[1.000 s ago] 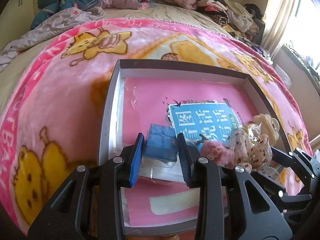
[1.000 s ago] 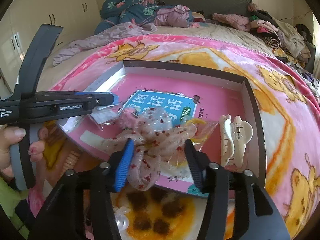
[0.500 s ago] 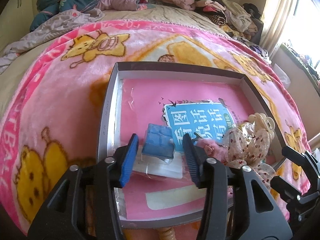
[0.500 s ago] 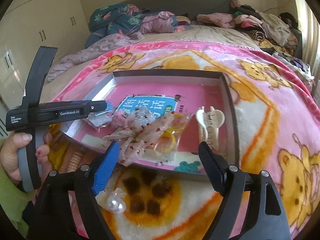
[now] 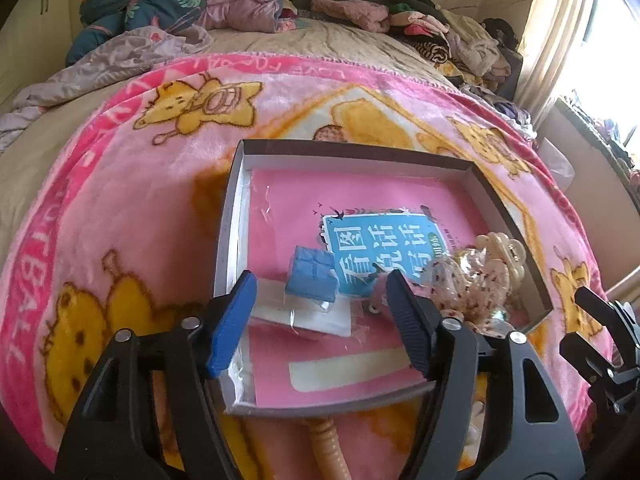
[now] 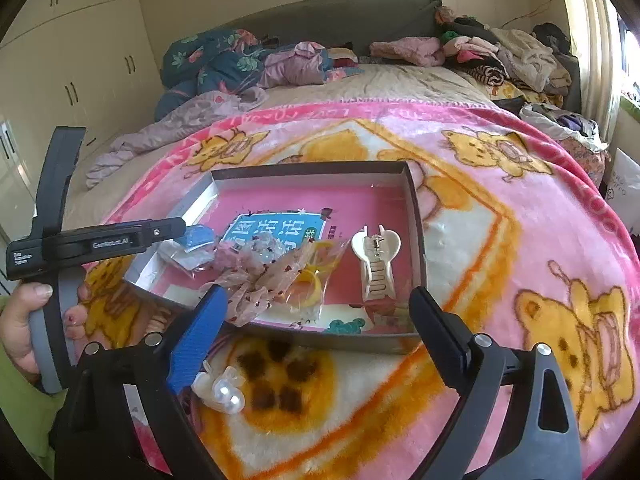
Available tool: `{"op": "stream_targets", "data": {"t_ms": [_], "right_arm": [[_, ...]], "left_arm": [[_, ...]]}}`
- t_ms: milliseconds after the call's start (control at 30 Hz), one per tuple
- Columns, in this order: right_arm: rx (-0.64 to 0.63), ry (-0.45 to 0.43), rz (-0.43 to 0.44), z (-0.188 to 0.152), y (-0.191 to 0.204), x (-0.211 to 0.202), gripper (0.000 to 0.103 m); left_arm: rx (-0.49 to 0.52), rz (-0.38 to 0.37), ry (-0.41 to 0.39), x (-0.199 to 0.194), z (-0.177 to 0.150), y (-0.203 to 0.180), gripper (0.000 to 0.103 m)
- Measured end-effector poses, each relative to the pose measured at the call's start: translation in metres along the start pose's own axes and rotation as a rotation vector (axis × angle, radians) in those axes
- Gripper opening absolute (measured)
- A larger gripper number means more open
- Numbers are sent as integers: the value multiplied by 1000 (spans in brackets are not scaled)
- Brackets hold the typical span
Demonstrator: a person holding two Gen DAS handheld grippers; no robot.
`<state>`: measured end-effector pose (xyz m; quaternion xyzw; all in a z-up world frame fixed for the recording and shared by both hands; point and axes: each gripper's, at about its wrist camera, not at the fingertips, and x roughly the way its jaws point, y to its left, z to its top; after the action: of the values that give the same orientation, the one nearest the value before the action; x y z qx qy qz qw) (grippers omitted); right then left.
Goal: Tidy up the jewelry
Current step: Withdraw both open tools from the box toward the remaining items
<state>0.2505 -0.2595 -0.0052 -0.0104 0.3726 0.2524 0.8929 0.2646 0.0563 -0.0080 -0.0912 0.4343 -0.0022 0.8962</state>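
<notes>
Pearl clip (image 6: 219,388) is seen lying loose on blanket (image 6: 520,240), outside box (image 6: 416,240), just beside blue pad of right claw (image 6: 316,336), on its left and below. Right claw's jaws have just been opening, now wide, nothing between. Left claw (image 5: 320,316), jaws likewise just opened, is held over blue packet (image 5: 312,274), released inside box. Right claw is judged nearer to clip.
</notes>
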Motion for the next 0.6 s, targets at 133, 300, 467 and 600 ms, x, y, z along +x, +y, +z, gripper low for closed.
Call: {"op": "stream_targets", "data": {"t_ms": [133,300,467,600], "right_arm": [[-2,-10,0,-1,2,-8,92],[-2,-28,2,-3,4,-20,92],[-6,-46,5,-4,8,-33,92],[-11,-54,4,-6,10,-42,92]], "left_arm": [[1,-1,-16,-12,-3,-1,71],[-9,1,-41,-28,-8,0,81],[-11,-1,-66,-45,-12,2,89],[-10,-3,-75,-55,-18,2,89]]}}
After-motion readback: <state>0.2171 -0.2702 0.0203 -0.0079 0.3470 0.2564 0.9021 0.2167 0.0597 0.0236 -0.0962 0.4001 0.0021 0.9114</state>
